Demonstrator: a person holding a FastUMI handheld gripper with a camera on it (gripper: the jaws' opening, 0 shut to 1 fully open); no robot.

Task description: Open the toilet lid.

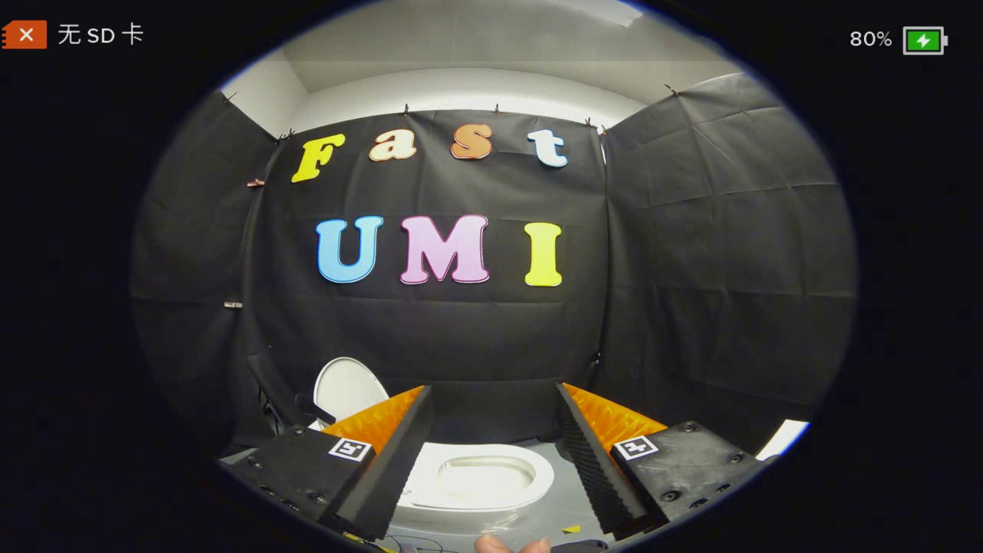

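A white toilet point(480, 480) is seen on the pale grey floor point(564, 507) of a booth hung with creased black cloth point(476, 338), viewed from above along the two fingers of a hand-held gripper point(493, 453). The fingers are held wide apart and nothing is clamped between them; the toilet bowl with its oval seat opening is framed in the gap between them and slightly beyond their tips. The toilet lid point(347, 388) is already raised: its rounded white panel is seen upright behind the left finger, against the cloth wall at the back, with part of its lower edge hidden by that finger. No contact between the fingers and the toilet can be made out; they hover above it. A small square marker point(350, 449) is carried on the left finger's block, and a matching one on the right. Fingertips of a person's hand point(511, 544) are glimpsed just below the toilet, between the fingers' bases. A small yellow scrap point(570, 528) lies on the floor beside the right finger. Above the cloth, a plain pale wall point(461, 84) is visible.
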